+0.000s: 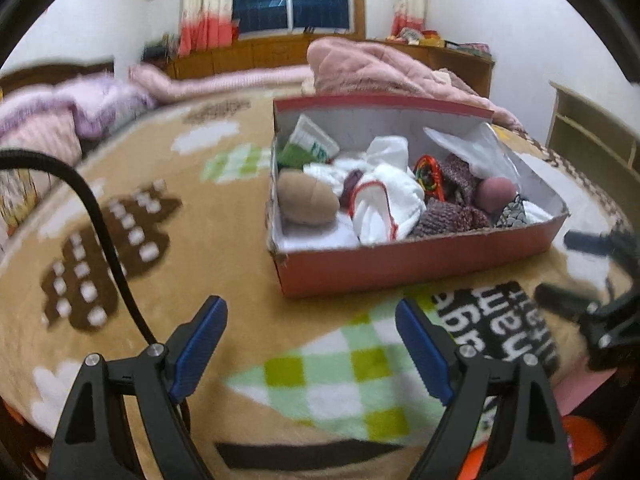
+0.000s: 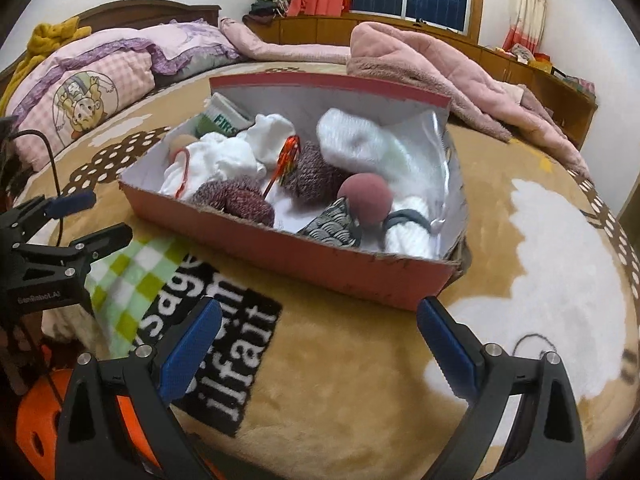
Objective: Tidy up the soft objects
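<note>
A red cardboard box lies on the patterned tan blanket, holding soft things. Inside are a tan plush, white cloths, purple knit pieces, a pink ball, a white sock and a white roll ringed by a grey band. My left gripper hovers in front of the box's near left corner, open and empty. The right gripper is open and empty too, before the box's near right wall. Each gripper shows in the other's view.
Pink and purple pillows lie at the far left, and a heaped pink blanket sits behind the box. Wooden cabinets run under the window. A black cable trails from the left gripper. Something orange is below the bed edge.
</note>
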The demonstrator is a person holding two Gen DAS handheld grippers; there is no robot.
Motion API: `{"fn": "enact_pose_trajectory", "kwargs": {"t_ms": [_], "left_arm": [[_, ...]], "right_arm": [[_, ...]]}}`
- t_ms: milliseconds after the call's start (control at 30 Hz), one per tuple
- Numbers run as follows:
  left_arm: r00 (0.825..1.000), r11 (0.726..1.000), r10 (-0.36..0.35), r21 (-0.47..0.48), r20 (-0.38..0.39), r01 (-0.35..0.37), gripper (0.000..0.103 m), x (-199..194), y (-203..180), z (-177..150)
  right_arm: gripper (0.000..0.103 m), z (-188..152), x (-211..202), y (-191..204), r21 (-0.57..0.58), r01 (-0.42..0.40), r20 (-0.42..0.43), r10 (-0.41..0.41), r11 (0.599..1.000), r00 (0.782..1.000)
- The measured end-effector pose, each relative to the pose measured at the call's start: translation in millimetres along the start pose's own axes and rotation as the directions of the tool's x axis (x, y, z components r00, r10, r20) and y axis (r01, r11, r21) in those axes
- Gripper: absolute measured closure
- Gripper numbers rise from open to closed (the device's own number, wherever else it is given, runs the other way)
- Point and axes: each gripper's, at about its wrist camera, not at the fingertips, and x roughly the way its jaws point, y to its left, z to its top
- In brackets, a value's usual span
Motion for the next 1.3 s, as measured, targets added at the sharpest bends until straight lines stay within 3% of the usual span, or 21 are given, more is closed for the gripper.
{"fn": "enact_pose_trajectory", "kwargs": {"t_ms": [67,200,533,667,767,1300], "left_arm": [[0.998,0.998,-0.030,-0.064,-0.057,0.026,0.014,4.8,2.6,-0.3],[0.992,0.994,-0.019,-0.109,-0.125,0.005,0.014,15.2,2.2,-1.4],[0.988,0.994,0.004,-0.105,-0.152,-0.020,0.010,20.8,-0.3,-2.9],[0.979,0.997,0.020,-0.067,-0.203,-0.035,0.006,32.8,-7.4,-4.1],[0.976,0.996,0.032,-0.071,-0.215,-0.048,0.000,37.6,-9.2,-4.0],[0.973,0.992,0.052,-0.104,-0.227,-0.077,0.000,46.4,-11.6,0.8]], "right_arm": [[0.003,0.0,2.0,1.8,0.004,-0.001,-0.003,0.001,1.000,1.000],[0.003,1.3,10.1,0.7,0.056,-0.007,-0.034,0.008,0.998,0.999],[0.003,-5.8,32.0,-7.8,0.126,0.023,-0.119,-0.008,0.992,0.993],[0.000,-4.7,39.4,0.1,0.063,0.065,-0.128,-0.057,0.996,0.990],[0.000,-1.4,44.8,-2.3,0.068,0.056,-0.119,-0.048,0.996,0.992],[0.000,3.7,48.5,-1.6,0.095,0.078,-0.142,-0.064,0.992,0.988]]}}
